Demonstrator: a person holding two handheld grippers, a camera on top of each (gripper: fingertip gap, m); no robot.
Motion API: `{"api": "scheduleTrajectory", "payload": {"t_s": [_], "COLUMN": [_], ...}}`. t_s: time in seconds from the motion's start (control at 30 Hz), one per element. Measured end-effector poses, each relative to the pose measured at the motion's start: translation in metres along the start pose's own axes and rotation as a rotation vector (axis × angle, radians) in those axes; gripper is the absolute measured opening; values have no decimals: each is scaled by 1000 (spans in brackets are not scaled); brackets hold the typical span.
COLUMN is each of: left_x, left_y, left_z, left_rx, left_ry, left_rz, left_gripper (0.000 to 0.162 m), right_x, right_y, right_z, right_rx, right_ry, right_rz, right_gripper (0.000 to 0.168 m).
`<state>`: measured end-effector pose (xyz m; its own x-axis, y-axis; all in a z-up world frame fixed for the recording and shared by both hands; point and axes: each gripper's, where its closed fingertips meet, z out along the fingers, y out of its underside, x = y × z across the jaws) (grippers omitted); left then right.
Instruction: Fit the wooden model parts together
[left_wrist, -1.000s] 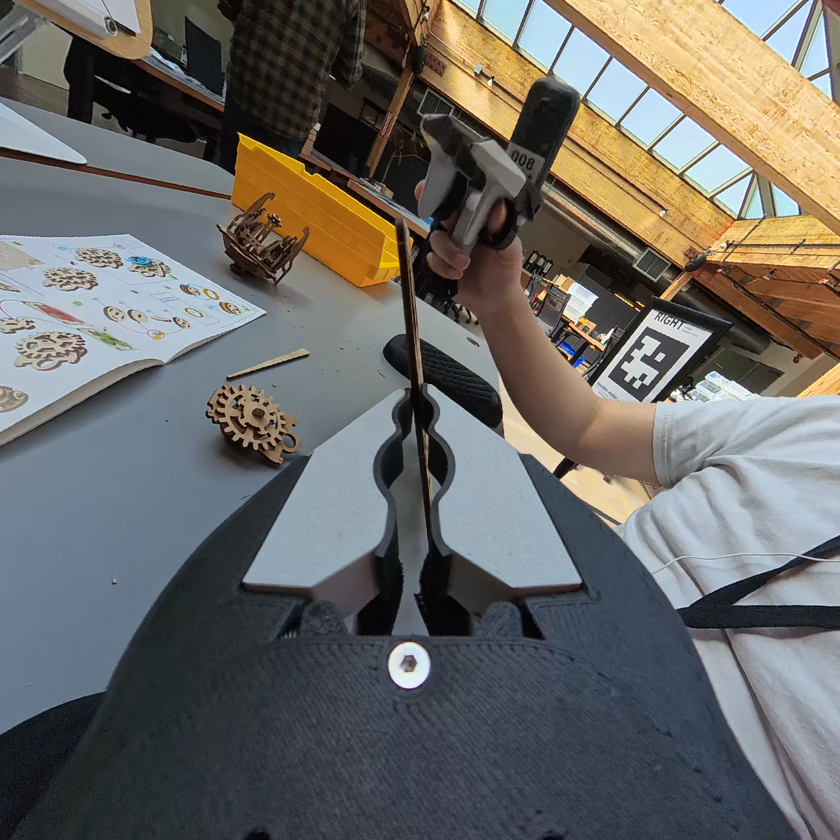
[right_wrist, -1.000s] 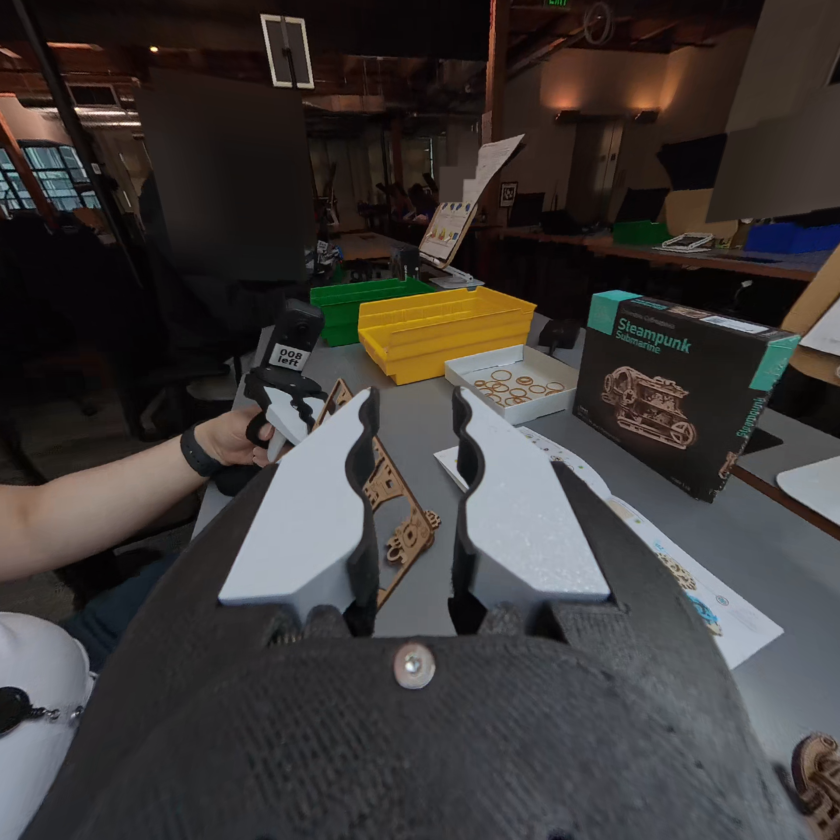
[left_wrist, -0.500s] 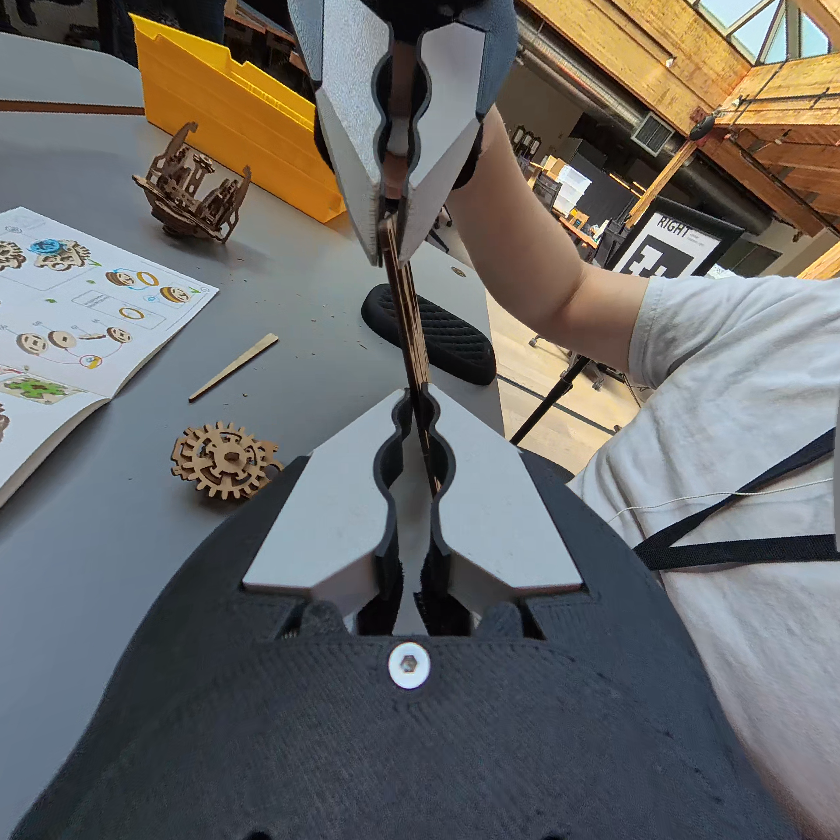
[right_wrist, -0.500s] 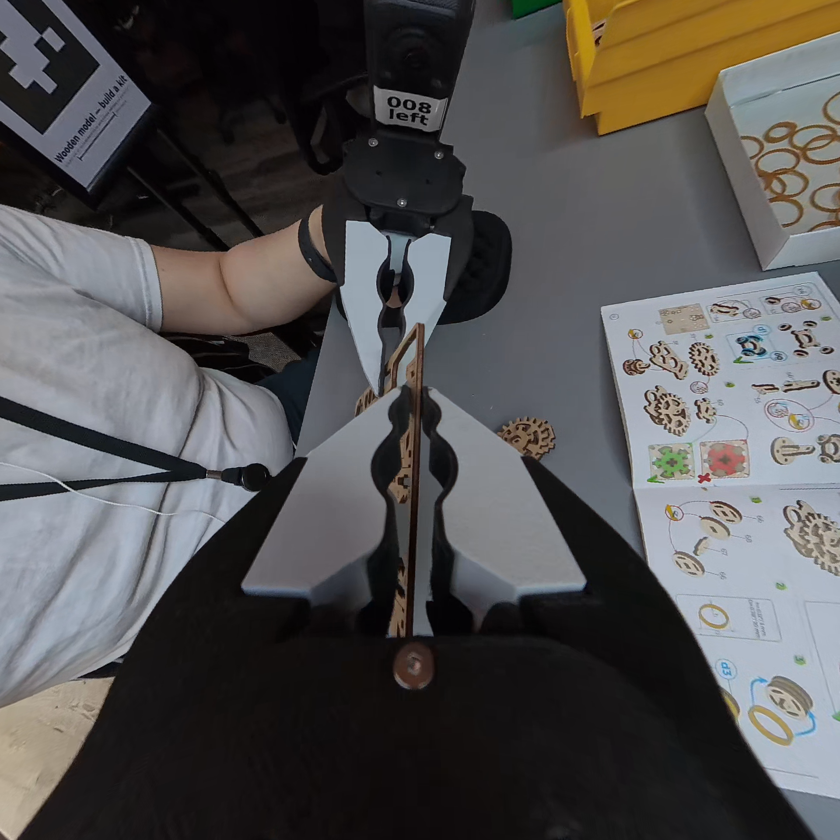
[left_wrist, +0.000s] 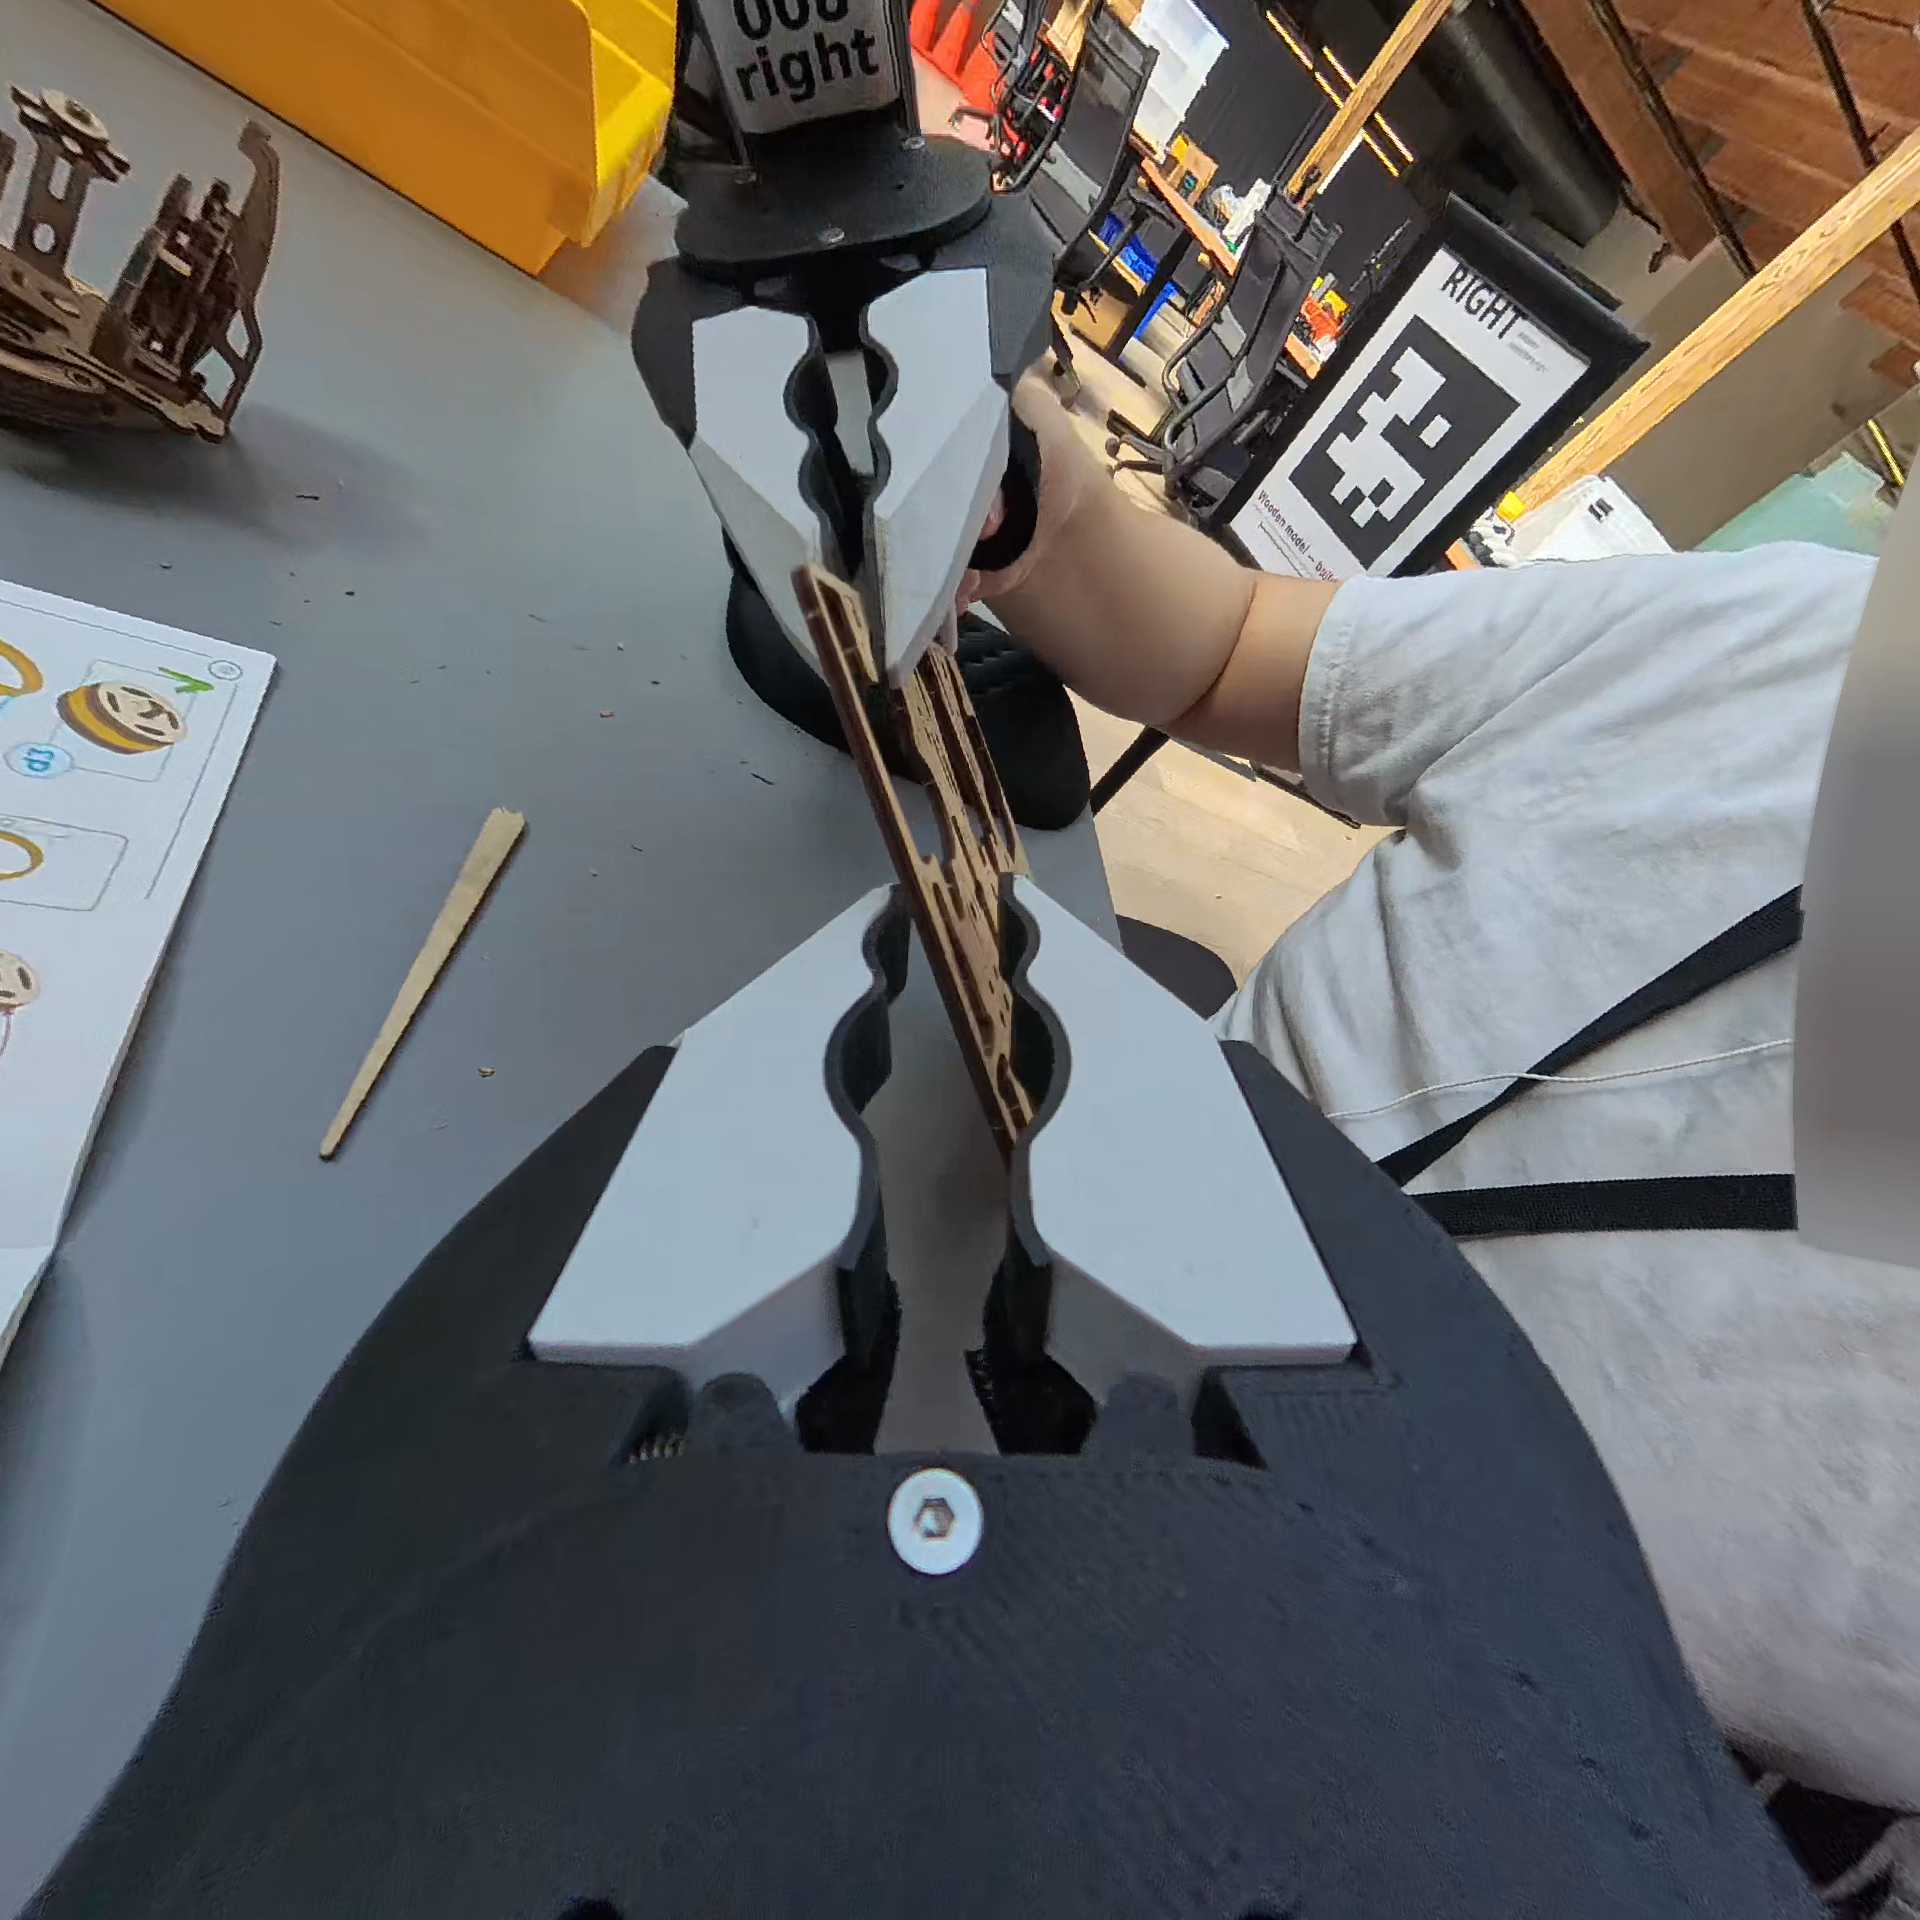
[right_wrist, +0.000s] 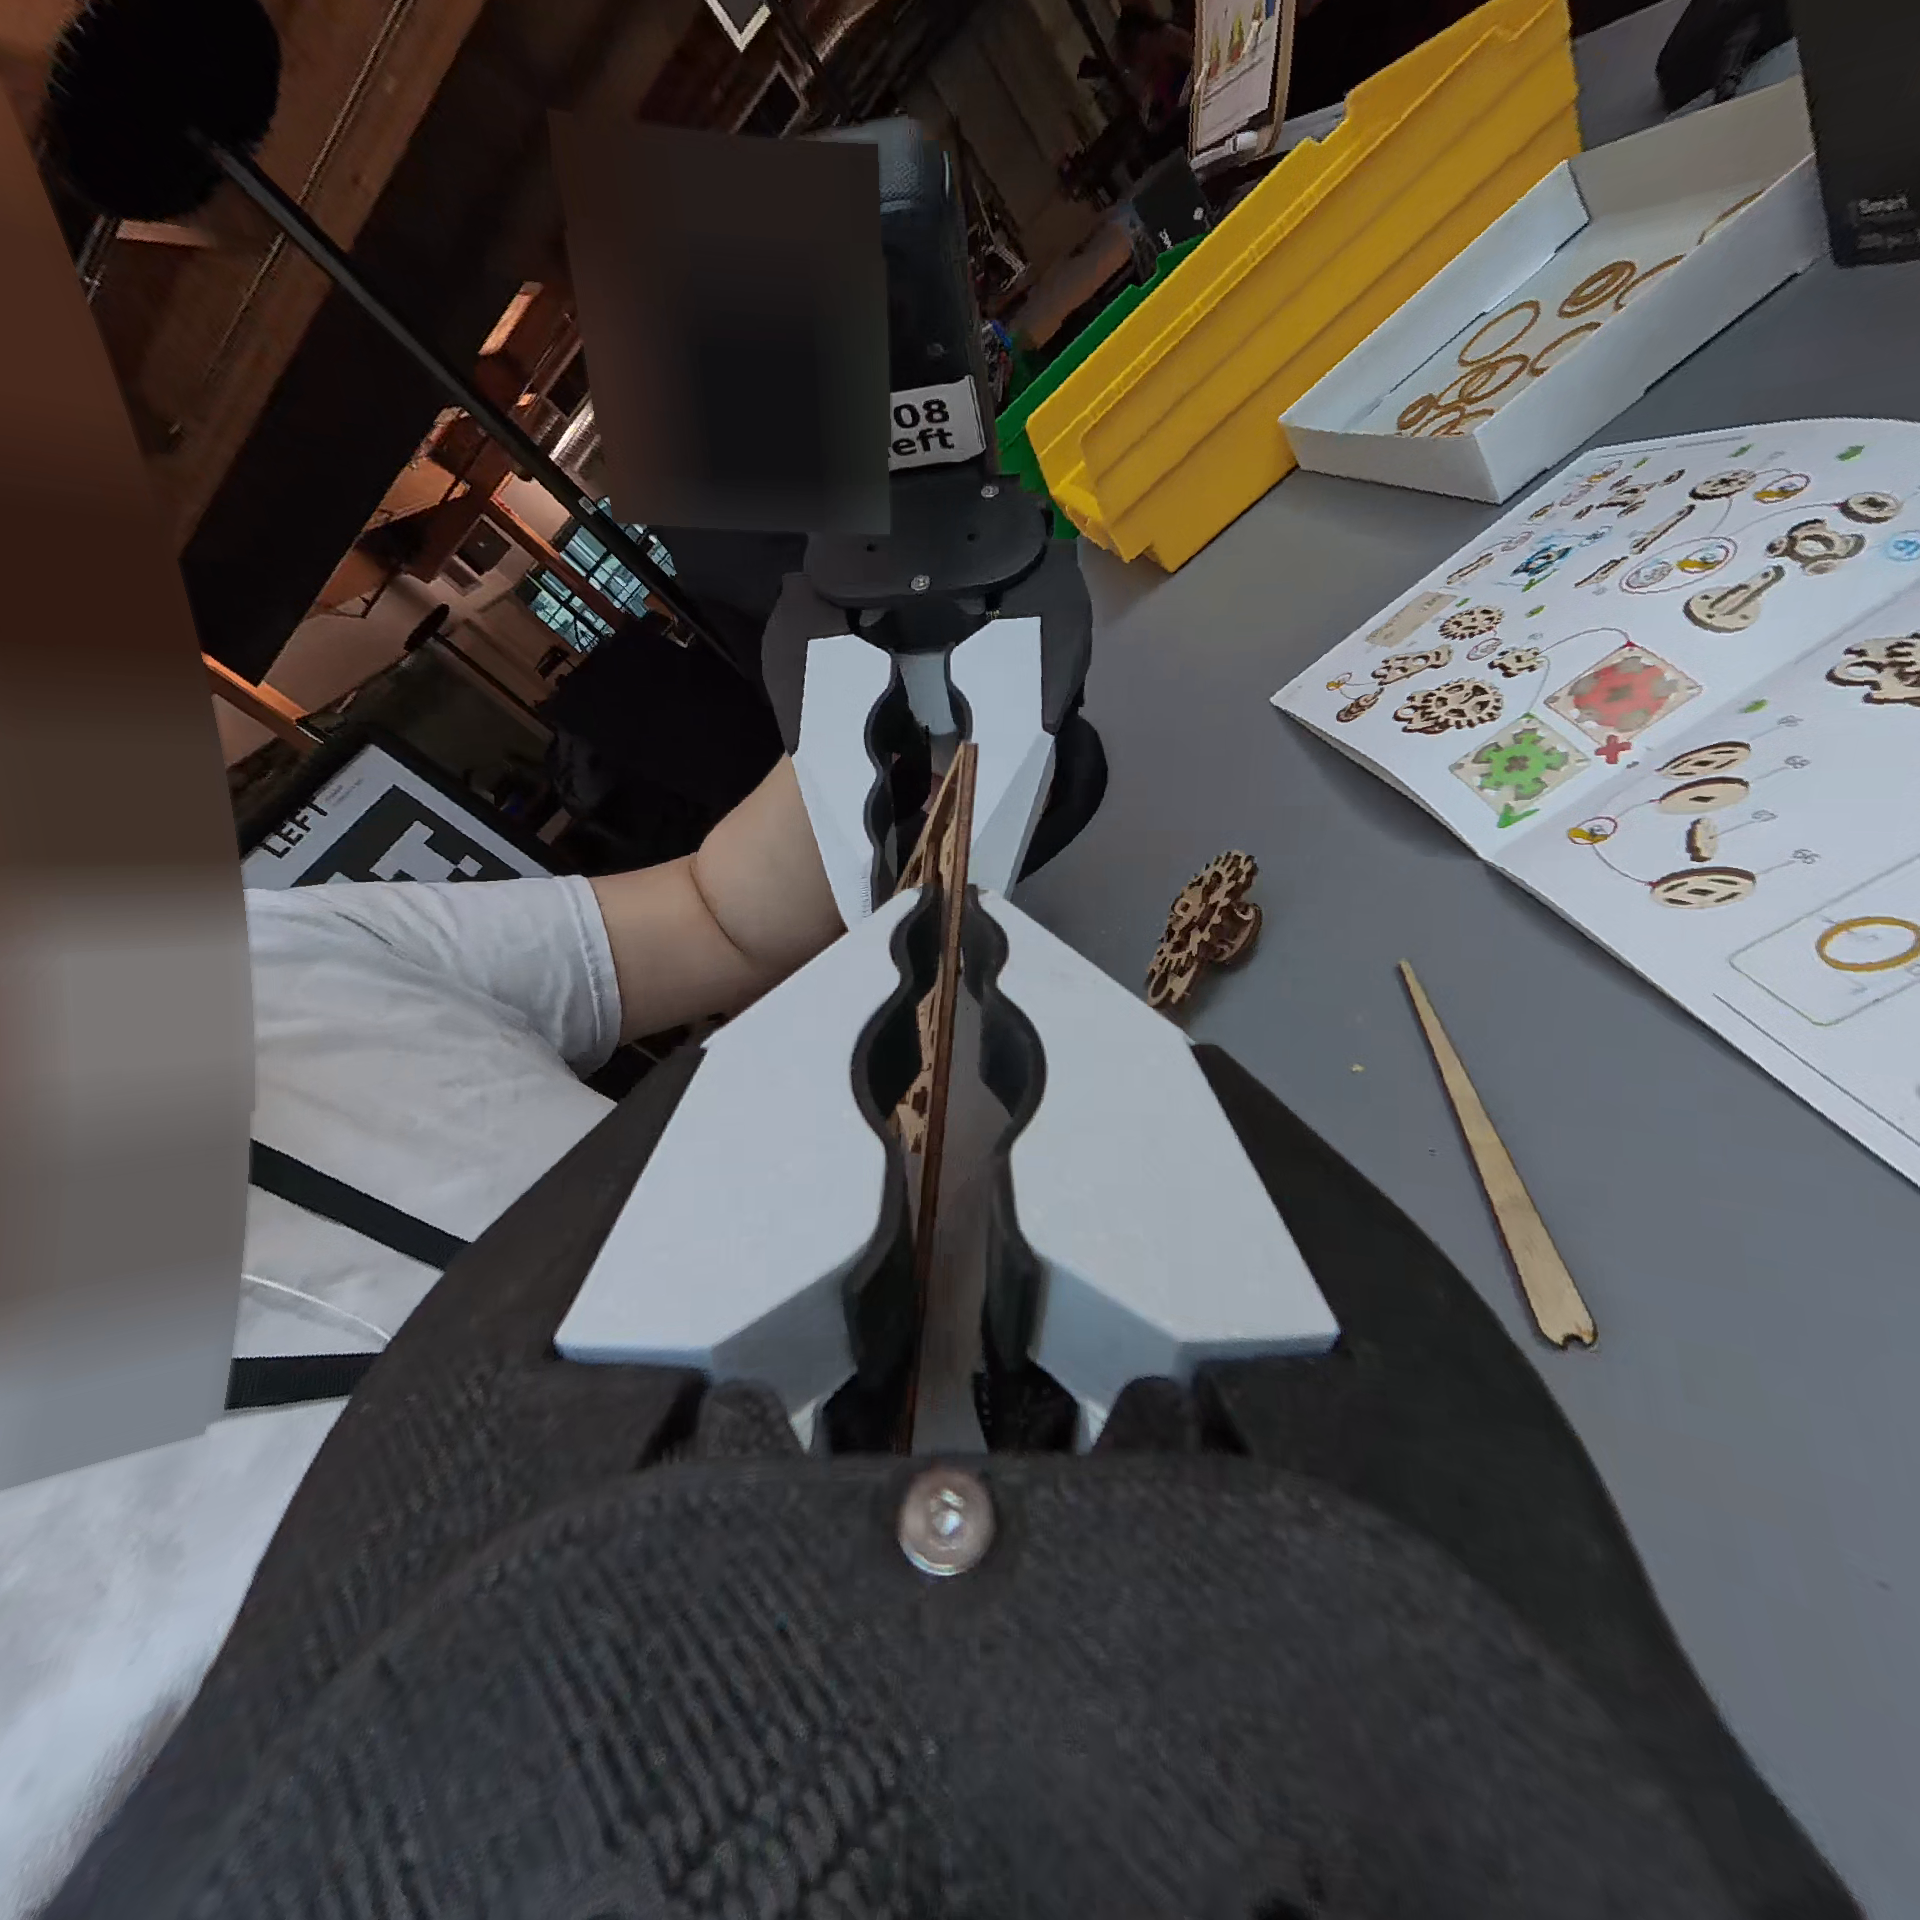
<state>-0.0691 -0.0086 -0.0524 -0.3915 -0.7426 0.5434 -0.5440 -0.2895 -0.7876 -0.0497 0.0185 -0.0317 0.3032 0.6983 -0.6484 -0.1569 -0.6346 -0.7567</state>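
Observation:
A thin laser-cut wooden sheet (left_wrist: 925, 821) hangs edge-on between my two grippers, above the table's near edge. My right gripper (right_wrist: 943, 902) is shut on one end of it, and it shows face-on in the left wrist view (left_wrist: 868, 623). My left gripper (left_wrist: 954, 891) has its jaws parted around the other end. The sheet leans against its right finger (left_wrist: 1143, 1122) and stands clear of the left one. The sheet (right_wrist: 951, 831) runs on into the left gripper (right_wrist: 935, 873), seen beyond it.
On the grey table (left_wrist: 468, 499) lie a gear assembly (right_wrist: 1205, 925), a wooden stick (left_wrist: 426, 977), an open instruction booklet (right_wrist: 1662, 727) and a part-built model (left_wrist: 125, 301). Yellow bins (right_wrist: 1299, 312) and a white tray (right_wrist: 1538, 436) of rings stand behind. A black pad (left_wrist: 1029, 727) lies under the sheet. My hands' fingertips stand some 4 cm from each other.
My right gripper came in and shut on the sheet's free end. My left jaws, shut on the sheet before, have now parted. The sheet has tilted.

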Motion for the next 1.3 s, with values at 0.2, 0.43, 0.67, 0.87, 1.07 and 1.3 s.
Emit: {"api": "scheduleTrajectory", "payload": {"t_s": [0.2, 0.43, 0.67, 0.87, 1.07, 1.3], "left_x": [-21, -21, -37, -43, -51, -51], "left_y": [4, 7, 19, 9, 8, 12], "left_z": [13, 10, 2, 0, -3, 1], "left_rx": [-46, -7, -29, 76, 93, 59], "left_ry": [111, 140, 34, 68, 39, -20], "left_rz": [-133, -138, -120, -196, -204, -159], "left_gripper": [4, 9, 15, 8, 3, 2], "right_x": [24, 32, 39, 43, 39, 42], "right_y": [19, 32, 44, 45, 45, 37], "right_z": [-5, -2, 11, 15, 16, 15], "right_rx": [20, -29, -108, -120, -111, -59], "right_ry": [-38, -30, -26, -25, -46, -48], "right_rz": [83, 85, 80, 75, 69, 141], "right_gripper": [3, 3, 4, 4, 8, 7]}}
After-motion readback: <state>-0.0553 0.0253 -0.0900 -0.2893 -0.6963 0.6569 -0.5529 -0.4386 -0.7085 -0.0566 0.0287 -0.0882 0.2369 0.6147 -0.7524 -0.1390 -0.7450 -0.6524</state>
